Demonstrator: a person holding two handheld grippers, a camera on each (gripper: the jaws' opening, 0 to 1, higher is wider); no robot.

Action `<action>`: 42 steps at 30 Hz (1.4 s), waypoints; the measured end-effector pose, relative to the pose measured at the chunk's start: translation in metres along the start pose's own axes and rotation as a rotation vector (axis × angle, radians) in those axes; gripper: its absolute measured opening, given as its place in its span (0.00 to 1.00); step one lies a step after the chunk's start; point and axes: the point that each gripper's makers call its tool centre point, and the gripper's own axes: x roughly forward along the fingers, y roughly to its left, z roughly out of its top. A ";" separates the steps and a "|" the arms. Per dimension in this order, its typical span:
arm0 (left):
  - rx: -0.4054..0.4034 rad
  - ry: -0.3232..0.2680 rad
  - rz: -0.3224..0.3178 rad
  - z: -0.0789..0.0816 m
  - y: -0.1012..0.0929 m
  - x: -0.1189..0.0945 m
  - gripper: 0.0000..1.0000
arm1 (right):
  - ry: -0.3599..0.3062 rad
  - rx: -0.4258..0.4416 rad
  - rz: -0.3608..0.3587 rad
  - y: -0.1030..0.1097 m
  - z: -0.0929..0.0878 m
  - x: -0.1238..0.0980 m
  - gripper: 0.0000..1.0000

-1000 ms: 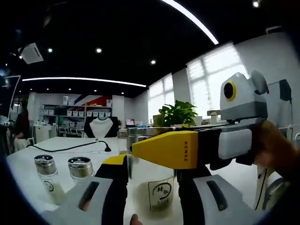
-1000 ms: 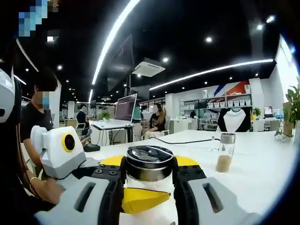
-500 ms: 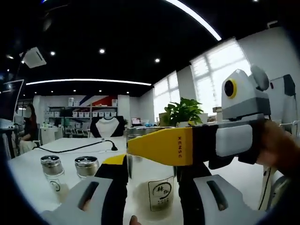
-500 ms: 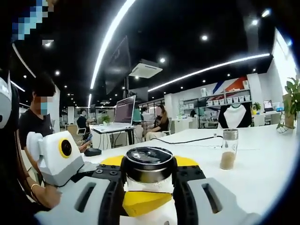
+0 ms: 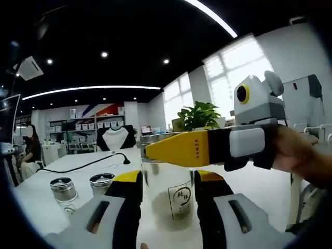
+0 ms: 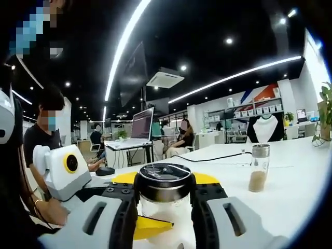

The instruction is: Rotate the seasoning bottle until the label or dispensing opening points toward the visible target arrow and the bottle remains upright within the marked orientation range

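The seasoning bottle is being clamped upright between the left gripper jaws and, at its lid, by the right gripper

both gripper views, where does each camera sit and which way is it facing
Left gripper view: rides the left claw, looking at the seasoning bottle between its jaws; the right claw and a hand cross in.
Right gripper view: rides the right claw, clamped at the bottle's lid; the left claw shows below.
Shared: the bottle, white table.
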 end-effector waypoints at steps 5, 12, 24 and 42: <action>-0.012 0.018 -0.003 -0.005 0.003 -0.006 0.43 | -0.008 0.007 -0.008 -0.011 0.003 0.004 0.36; -0.084 0.022 -0.014 0.001 0.009 -0.014 0.59 | 0.002 -0.004 -0.026 -0.026 0.001 0.008 0.36; -0.002 0.011 0.021 0.017 0.020 -0.031 0.76 | 0.022 -0.026 -0.052 -0.047 -0.005 0.017 0.36; -0.057 0.016 0.094 0.011 0.048 -0.040 0.86 | 0.062 -0.058 -0.035 -0.063 -0.014 0.032 0.36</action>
